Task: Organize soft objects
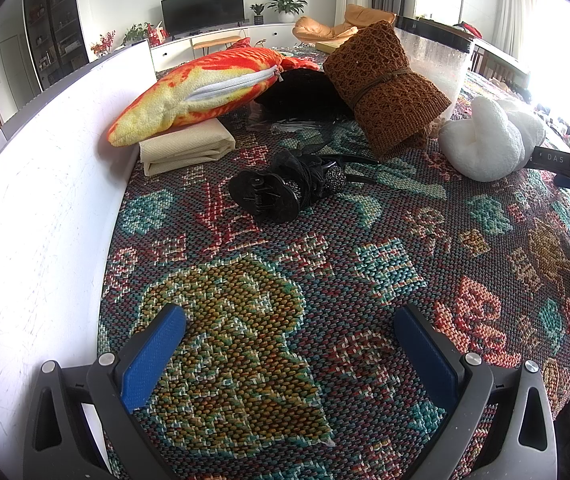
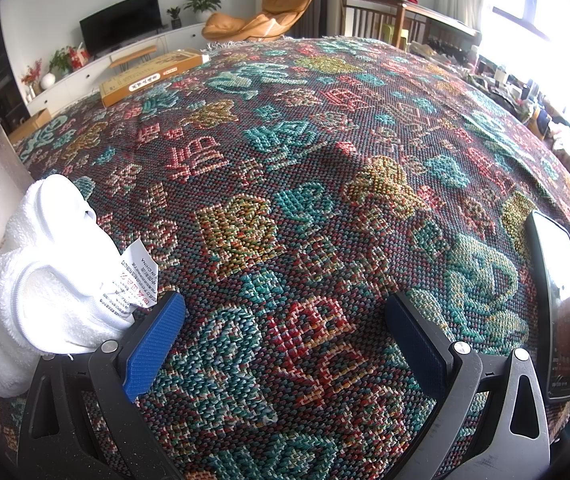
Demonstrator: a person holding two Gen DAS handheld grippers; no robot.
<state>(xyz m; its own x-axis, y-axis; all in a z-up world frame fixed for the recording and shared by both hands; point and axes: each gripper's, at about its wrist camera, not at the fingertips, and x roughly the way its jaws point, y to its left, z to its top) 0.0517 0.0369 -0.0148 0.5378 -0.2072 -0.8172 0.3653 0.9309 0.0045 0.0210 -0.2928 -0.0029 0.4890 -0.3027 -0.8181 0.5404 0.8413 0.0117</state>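
Woven cloth (image 1: 385, 248), patterned, spread over whole work surface; bears everything below.
White board (image 1: 45, 184), upright along left edge of cloth.
Clear bin (image 1: 433, 60), frosted, at far side; brown knit leaning against it. Judged the likely place for the soft things.
Fish pillow (image 1: 205, 92), orange and yellow, zip showing, propped on beige cloth (image 1: 187, 146) beside the board.
Brown knit (image 1: 385, 84), rolled and tied with cord, tilted, one end on a black fabric heap (image 1: 301, 94).
White plush (image 2: 33, 280), label showing, just beside left finger of right gripper (image 2: 285, 332); outside the jaws, not between them. Seen also from left wrist, near the bin.
Phone (image 2: 557, 304), dark screen, lying at right edge of cloth.
Black hair clips (image 1: 285, 186), tangled, mid-cloth, ahead of left gripper (image 1: 289, 344).
Left gripper: spread wide, holding nothing, low over bare cloth.
Right gripper: spread wide, holding nothing.
Step in hand, as judged: opening stage, nothing gathered yet.
Next move, as judged: swing right gripper leftward to put plush between the fingers, close gently, carry to bin.
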